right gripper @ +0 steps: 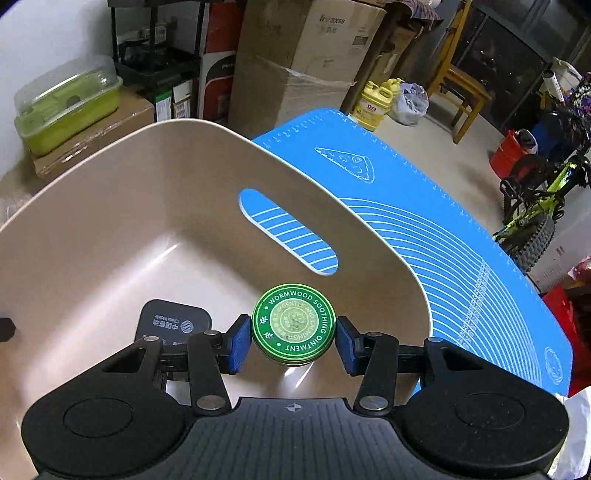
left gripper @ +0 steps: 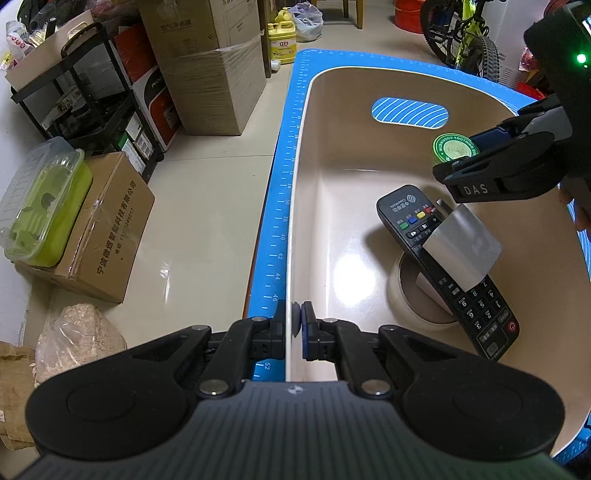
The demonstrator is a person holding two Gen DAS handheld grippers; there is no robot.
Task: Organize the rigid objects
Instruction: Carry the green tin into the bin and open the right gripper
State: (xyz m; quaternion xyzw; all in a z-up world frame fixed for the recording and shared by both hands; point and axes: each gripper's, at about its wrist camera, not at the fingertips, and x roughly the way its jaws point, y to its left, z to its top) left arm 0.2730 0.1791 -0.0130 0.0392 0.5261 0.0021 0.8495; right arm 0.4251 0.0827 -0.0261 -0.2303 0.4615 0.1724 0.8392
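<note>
A beige bin (left gripper: 332,173) stands on a blue mat (left gripper: 280,206). My left gripper (left gripper: 294,325) is shut on the bin's near left rim. In the bin lie a black remote (left gripper: 443,258), a silver metal piece (left gripper: 461,247) on top of it, and a roll of tape (left gripper: 402,295) under it. My right gripper (right gripper: 293,339) is shut on a round green ointment tin (right gripper: 293,323) and holds it inside the bin above the floor; the tin also shows in the left wrist view (left gripper: 452,147). The remote's end (right gripper: 173,321) shows left of the tin.
The blue mat (right gripper: 443,240) extends right of the bin (right gripper: 147,177). Cardboard boxes (left gripper: 207,66), a black shelf (left gripper: 85,92) and a green lidded container (left gripper: 44,206) stand to the left. A yellow jug (left gripper: 282,40) and a bicycle (left gripper: 465,33) are beyond the mat.
</note>
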